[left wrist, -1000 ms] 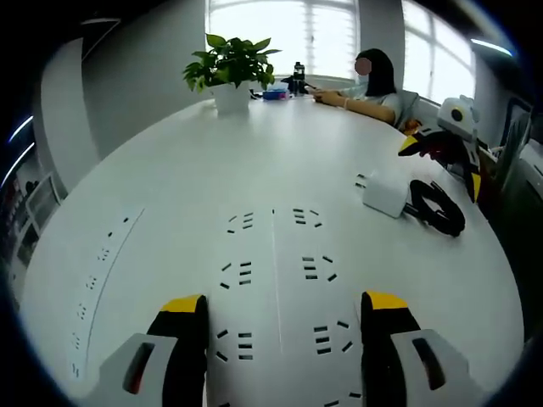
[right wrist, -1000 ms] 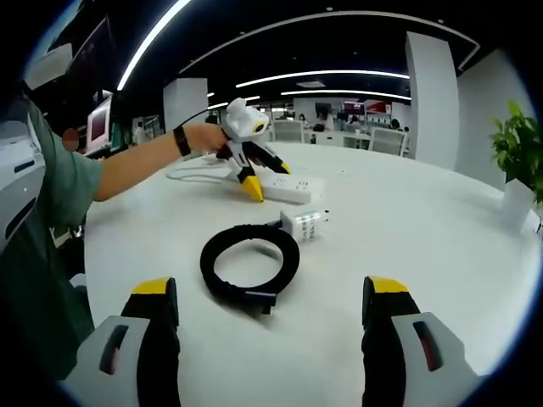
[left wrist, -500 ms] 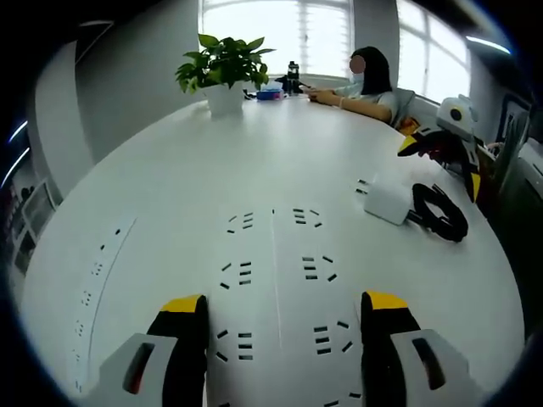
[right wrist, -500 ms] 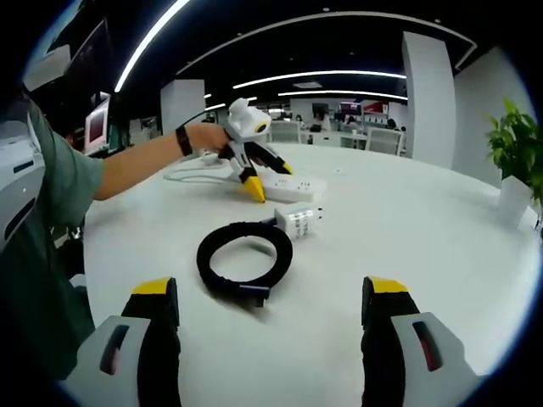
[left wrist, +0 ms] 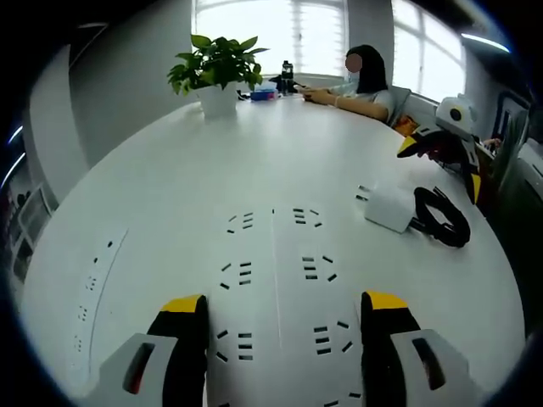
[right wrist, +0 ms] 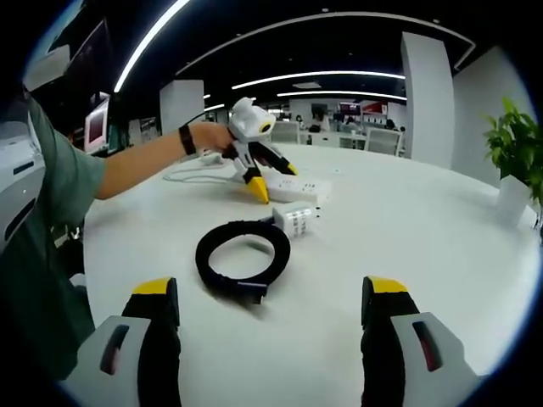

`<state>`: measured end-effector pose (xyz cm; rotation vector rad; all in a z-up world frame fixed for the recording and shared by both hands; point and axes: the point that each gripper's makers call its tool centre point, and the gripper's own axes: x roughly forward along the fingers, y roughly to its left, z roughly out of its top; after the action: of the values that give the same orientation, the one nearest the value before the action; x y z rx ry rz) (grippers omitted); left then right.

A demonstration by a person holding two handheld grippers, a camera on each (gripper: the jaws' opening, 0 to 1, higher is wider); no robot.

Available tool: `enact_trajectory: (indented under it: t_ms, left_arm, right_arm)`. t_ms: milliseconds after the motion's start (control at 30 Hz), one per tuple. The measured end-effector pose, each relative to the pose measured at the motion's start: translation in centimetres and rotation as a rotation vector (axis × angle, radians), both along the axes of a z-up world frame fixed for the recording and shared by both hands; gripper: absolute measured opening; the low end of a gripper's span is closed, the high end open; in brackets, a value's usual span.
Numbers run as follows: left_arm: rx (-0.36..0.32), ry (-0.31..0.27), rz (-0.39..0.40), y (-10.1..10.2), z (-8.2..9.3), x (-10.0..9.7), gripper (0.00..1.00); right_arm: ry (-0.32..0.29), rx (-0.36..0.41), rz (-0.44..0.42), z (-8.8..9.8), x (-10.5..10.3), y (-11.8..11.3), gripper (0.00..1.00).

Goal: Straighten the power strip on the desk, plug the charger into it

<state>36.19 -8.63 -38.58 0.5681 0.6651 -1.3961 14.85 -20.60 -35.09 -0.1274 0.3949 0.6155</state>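
Straddling the power strip (left wrist: pixel 276 280), the left gripper (left wrist: pixel 280 326) has its yellow-tipped jaws spread wide, one down each long side and neither visibly pressing on it, a stance that looks meant for nudging the strip square on the white desk (left wrist: pixel 170 170). In the right gripper view that same gripper (right wrist: pixel 254 174) stands tilted over the near end of the strip (right wrist: pixel 297 186), far across the desk. The right gripper (right wrist: pixel 270 318) hangs back, jaws equally wide with nothing between them, probably waiting. Its target, the white charger (right wrist: pixel 297 220), lies just this side of the strip, its black cable (right wrist: pixel 242 254) coiled beside it; in the left gripper view the charger (left wrist: pixel 389 208) lies to the right.
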Motion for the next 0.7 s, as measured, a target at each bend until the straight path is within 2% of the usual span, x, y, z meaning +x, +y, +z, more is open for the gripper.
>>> enact_trajectory:
  t_ms: [700]
  left_arm:
    - [-0.006, -0.004, -0.032, -1.6, 0.1, 0.2, 0.74]
  right_arm:
    - [-0.007, -0.009, 0.0, 0.3, 0.0, -0.3, 0.88]
